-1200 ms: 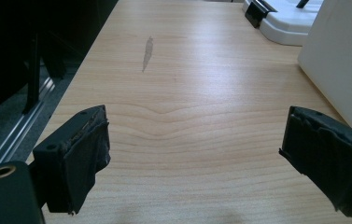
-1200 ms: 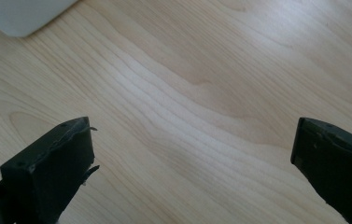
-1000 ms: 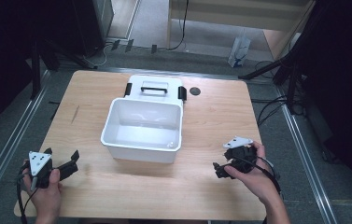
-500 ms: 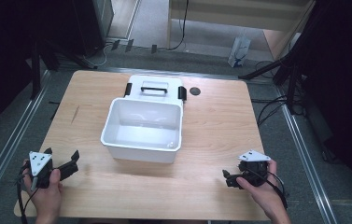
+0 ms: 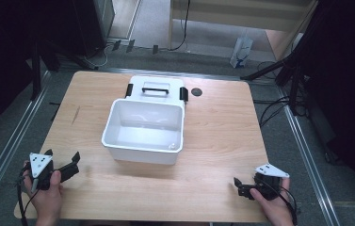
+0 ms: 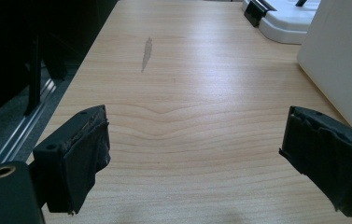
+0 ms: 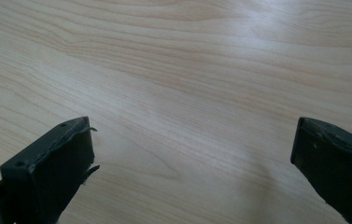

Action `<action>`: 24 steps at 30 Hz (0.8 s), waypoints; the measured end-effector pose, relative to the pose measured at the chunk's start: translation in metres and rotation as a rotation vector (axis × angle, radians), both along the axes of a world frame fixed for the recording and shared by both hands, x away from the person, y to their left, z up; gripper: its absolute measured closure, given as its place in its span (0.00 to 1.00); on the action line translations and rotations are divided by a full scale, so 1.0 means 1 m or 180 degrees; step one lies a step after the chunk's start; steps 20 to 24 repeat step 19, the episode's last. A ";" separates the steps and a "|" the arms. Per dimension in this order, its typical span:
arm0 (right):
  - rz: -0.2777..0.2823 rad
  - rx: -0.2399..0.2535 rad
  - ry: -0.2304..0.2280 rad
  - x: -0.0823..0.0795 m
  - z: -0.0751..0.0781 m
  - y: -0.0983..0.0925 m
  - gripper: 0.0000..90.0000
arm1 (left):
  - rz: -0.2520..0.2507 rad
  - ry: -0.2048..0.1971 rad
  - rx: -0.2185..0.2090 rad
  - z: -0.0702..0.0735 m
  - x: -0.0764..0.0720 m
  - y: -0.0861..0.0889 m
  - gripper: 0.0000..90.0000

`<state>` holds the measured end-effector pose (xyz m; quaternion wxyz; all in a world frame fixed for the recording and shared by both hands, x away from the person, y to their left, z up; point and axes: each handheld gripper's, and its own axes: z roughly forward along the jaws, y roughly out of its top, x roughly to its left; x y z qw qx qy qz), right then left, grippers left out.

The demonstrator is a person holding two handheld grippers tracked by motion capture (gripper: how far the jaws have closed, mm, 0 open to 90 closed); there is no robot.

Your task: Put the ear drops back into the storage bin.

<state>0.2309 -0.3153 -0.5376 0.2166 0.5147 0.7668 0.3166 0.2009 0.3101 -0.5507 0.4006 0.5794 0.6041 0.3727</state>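
— While both sets of jaws stand wide apart, is anything between them?
— No, just bare surface (image 5: 222,136). The left gripper (image 5: 62,165) rests near the front left corner, the right gripper (image 5: 242,187) near the front right.
— And the bin (image 5: 144,129)?
— Mid-surface, well apart from both, its lid (image 5: 156,87) just behind.

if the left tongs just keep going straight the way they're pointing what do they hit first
Probably the white bin: its near wall stands just ahead at the right of the open left tongs. Bare wooden table lies dead ahead, so they might just slip past it; depth is unclear.
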 end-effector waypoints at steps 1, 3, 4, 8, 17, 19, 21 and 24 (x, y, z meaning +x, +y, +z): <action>-0.0020 0.0032 -0.0013 -0.001 -0.001 -0.002 0.00 | 0.0001 -0.0001 0.0001 0.000 0.000 0.000 0.09; -0.0074 0.0088 -0.0028 -0.005 -0.005 -0.008 0.00 | 0.0003 -0.0003 0.0005 0.000 0.000 0.000 0.09; -0.0121 0.0117 -0.0029 -0.008 -0.008 -0.011 0.00 | 0.0001 -0.0001 0.0004 0.000 0.000 0.000 0.09; -0.0240 0.0311 -0.0117 -0.016 -0.011 -0.022 0.00 | 0.0000 0.0003 0.0007 0.000 0.000 0.000 0.09; -0.0409 0.0627 -0.0312 -0.025 -0.012 -0.033 0.00 | 0.0003 0.0006 0.0011 0.000 0.000 0.000 0.09; -0.0411 0.0628 -0.0323 -0.025 -0.012 -0.034 0.00 | 0.0006 0.0001 0.0009 0.000 0.000 0.000 0.09; -0.0411 0.0628 -0.0323 -0.025 -0.012 -0.034 0.00 | 0.0006 0.0001 0.0009 0.000 0.000 0.000 0.09; -0.0411 0.0628 -0.0323 -0.025 -0.012 -0.034 0.00 | 0.0006 0.0001 0.0009 0.000 0.000 0.000 0.09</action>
